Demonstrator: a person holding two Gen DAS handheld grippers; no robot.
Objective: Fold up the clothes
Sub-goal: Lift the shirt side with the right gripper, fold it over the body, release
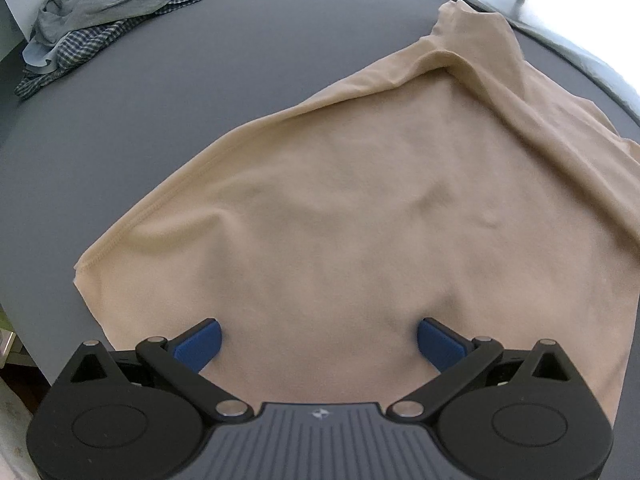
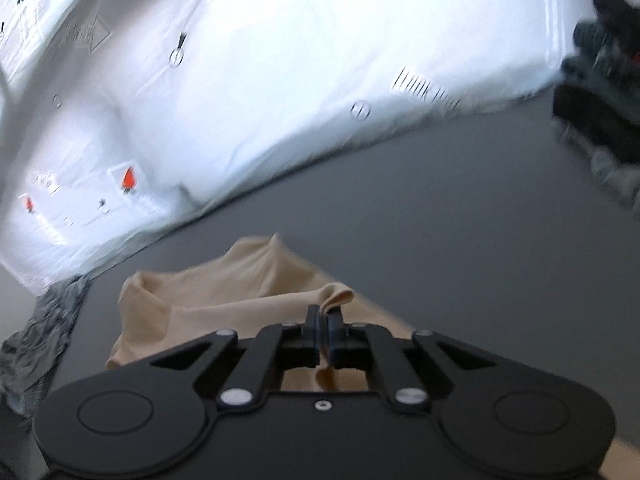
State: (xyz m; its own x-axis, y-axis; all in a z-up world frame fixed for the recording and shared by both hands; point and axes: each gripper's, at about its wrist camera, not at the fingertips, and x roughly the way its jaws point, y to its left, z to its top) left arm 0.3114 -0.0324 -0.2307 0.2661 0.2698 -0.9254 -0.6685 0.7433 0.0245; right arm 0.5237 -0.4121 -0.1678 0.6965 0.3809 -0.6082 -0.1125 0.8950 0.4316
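Left wrist view: the beige shirt [image 1: 360,208] is spread on the dark grey table [image 1: 120,140], right under the left gripper [image 1: 319,344], whose blue pads [image 1: 200,346] sit wide apart over the cloth without pinching it. A heap of grey and checked clothes [image 1: 104,28] lies well apart, far left. Over on the right wrist cam, the right gripper [image 2: 322,330] is clamped on a fold of the shirt [image 2: 240,292], with the fabric bunched just past its tips.

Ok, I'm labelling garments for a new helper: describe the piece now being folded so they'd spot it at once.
On the dark grey table, skip the crumpled heap of grey and checked clothes at the far left corner. The one you want is the beige shirt, spread mostly flat under the open left gripper. It is the only plain tan piece, and the right gripper pinches its edge.
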